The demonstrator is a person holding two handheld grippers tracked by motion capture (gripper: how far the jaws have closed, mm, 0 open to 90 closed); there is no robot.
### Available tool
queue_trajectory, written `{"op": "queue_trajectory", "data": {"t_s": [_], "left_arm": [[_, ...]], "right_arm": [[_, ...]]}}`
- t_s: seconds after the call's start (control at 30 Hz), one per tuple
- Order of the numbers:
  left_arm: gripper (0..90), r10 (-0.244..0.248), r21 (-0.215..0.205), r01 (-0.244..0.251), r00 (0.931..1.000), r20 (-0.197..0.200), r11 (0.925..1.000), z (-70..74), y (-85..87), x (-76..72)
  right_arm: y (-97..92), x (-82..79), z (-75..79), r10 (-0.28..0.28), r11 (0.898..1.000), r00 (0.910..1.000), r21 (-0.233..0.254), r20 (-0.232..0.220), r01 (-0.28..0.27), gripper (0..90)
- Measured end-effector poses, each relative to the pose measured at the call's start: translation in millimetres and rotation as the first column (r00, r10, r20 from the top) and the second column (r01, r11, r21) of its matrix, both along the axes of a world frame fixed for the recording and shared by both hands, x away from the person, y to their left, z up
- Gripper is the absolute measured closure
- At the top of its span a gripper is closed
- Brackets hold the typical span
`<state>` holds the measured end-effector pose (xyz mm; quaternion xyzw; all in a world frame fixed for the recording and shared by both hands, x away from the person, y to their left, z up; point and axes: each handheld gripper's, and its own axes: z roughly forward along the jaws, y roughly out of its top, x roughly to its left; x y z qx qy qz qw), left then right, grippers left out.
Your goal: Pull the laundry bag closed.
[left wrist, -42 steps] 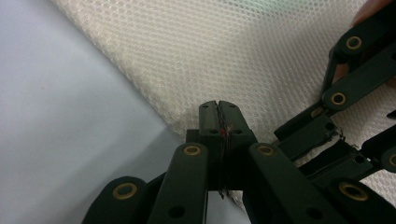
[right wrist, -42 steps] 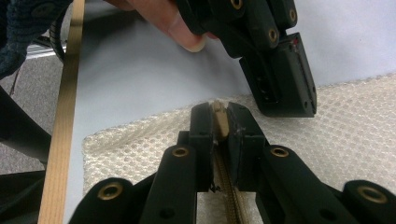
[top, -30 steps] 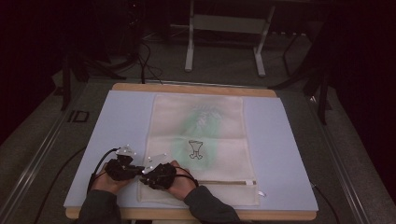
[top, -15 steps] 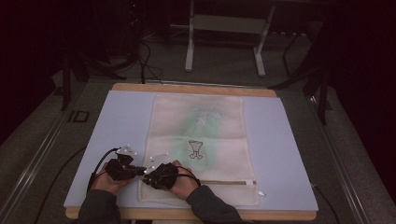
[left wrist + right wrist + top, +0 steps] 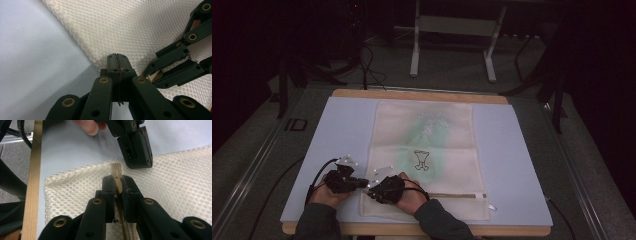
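Note:
A cream mesh bag (image 5: 427, 145) with a green print and a small goblet drawing lies flat on the pale blue table top (image 5: 512, 150). A zipper (image 5: 452, 195) runs along its near end. Both grippers meet at the bag's near left corner. My left gripper (image 5: 363, 183) (image 5: 116, 58) comes in from the left, its jaws shut at the bag's side edge (image 5: 82, 37). My right gripper (image 5: 370, 192) (image 5: 116, 180) is shut on the tan zipper end (image 5: 116, 170), right beside the left gripper (image 5: 135, 147). The right gripper (image 5: 180, 60) also shows in the left gripper view.
The table's wooden rim (image 5: 32, 182) runs close behind the hands. Cables (image 5: 319, 172) trail from the grippers to the left. A small white piece (image 5: 492, 206) lies on the table by the bag's near right corner. Metal frame legs (image 5: 414, 45) stand on the dark floor beyond.

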<state>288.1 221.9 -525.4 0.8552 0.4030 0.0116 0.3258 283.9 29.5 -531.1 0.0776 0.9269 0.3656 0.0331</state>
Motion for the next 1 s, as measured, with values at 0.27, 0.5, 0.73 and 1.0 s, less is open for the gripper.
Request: {"op": "queue_trajectory", "data": {"t_s": [0.27,0.5,0.73,1.0], "left_arm": [[89.9,-0.005,-0.001,0.005,1.0000,-0.002,1.0000,0.2,0.2,0.6],[89.8,-0.012,0.001,0.012,0.9999,0.007,0.9999,0.1,-0.2,0.2],[89.8,-0.018,0.000,0.018,0.9998,0.007,0.9998,0.0,0.5,0.5],[89.9,-0.017,-0.004,0.017,0.9998,0.005,0.9998,-0.2,0.8,0.6]], "right_arm": [[-2.7,-1.2,1.7,0.012,1.000,0.9997,-0.017,0.020,-0.011,82.3],[-5.4,-2.6,3.3,0.010,0.999,0.9996,-0.031,0.027,-0.009,82.2],[-9.5,-2.5,3.5,0.004,1.000,0.9997,-0.029,0.024,-0.003,82.2],[-12.4,-5.2,5.0,0.004,0.999,0.9994,-0.044,0.035,-0.003,82.2]]}}
